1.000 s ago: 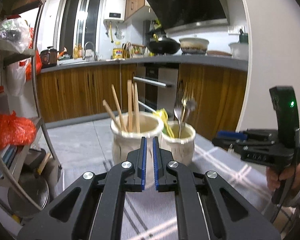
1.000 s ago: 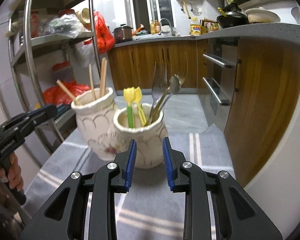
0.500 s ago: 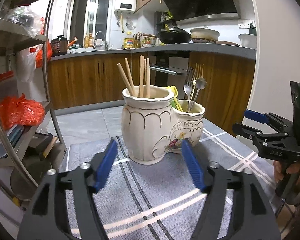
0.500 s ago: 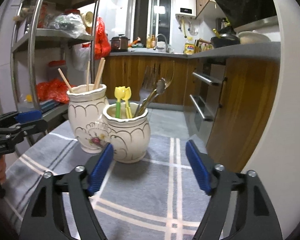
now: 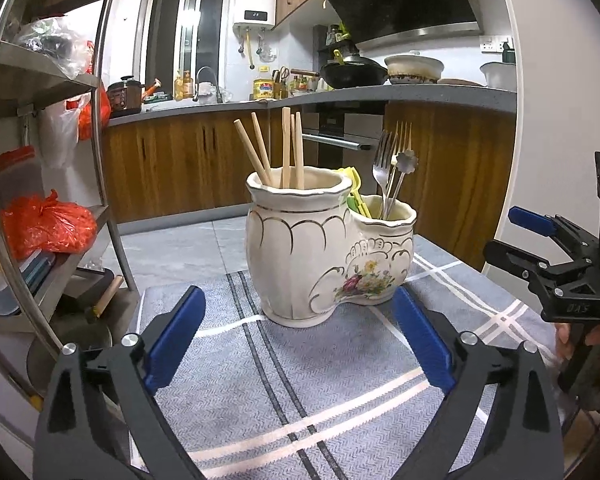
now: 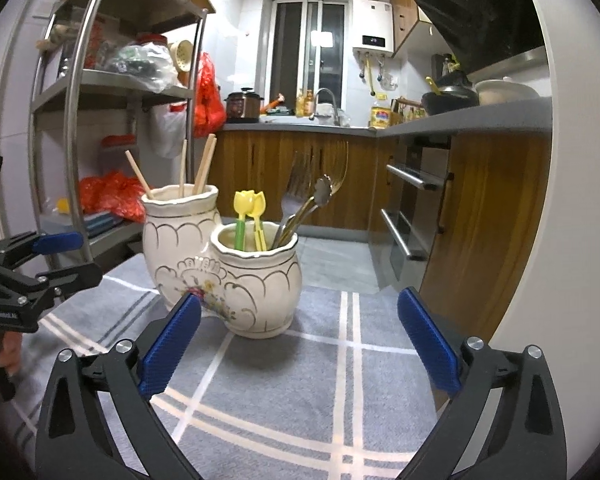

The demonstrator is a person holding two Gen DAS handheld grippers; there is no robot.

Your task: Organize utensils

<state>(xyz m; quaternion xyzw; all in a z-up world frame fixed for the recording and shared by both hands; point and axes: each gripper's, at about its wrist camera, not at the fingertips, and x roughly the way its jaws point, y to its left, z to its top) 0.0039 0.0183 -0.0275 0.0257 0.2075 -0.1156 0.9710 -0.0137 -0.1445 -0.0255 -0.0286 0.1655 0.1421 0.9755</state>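
The ceramic utensil holder (image 5: pixel 324 256) stands upright at the centre of both wrist views, on a grey striped cloth (image 5: pixel 340 380). It is a joined pair of pots: a taller one, left of centre in the left wrist view, and a lower one touching it on the right.

The wooden chopsticks (image 5: pixel 284 148) stand in the taller pot, long axes near vertical, upper ends fanning slightly toward the top left of the frame. The metal forks (image 5: pixel 384 160) and a flower-ended spoon (image 5: pixel 407 158) lean in the lower pot with tines and bowl up, tilted toward the upper right. Two yellow tulip-shaped picks (image 6: pixel 250 204) stand nearly upright in the same lower pot, heads up.

Everything visible sits sorted by kind, and no loose utensil shows on the cloth, so the sorting looks finished or nearly so.

The left gripper (image 5: pixel 296 344) has its blue pads spread wide and holds nothing; the holder sits beyond them in the gap. The right gripper (image 6: pixel 296 344) is likewise spread wide and empty, near the lower pot. Each shows at the other view's edge.

Any next move would call for checking for stray pieces out of view, or simply drawing both tools clear without nudging the holder.
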